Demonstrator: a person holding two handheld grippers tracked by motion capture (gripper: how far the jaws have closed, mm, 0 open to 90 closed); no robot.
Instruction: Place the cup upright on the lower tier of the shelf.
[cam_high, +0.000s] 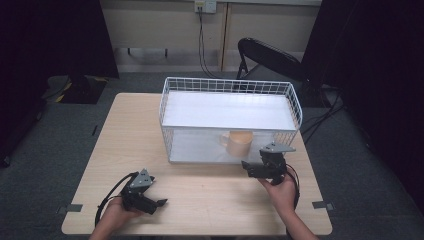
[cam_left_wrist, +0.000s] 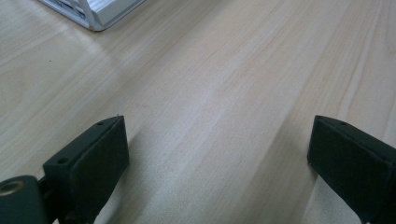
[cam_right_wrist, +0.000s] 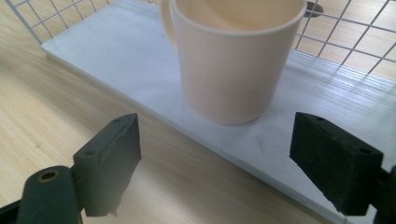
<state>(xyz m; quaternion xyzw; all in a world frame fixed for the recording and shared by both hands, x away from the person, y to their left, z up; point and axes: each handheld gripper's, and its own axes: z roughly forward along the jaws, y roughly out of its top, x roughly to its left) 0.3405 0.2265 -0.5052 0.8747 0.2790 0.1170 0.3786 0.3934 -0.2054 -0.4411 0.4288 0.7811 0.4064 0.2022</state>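
Standing upright on wire rack (cam_high: 167, 131) lower shelf: cream mug (cam_high: 239, 144).

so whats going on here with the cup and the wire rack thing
A person sits at a wooden table with a two-jaw gripper in each hand. The right gripper is open and aimed at a cream mug that stands upright on the lower white shelf of a white wire rack; its jaws are short of the mug and not touching it. The left gripper is also open, low over bare tabletop near the person's side, holding nothing.
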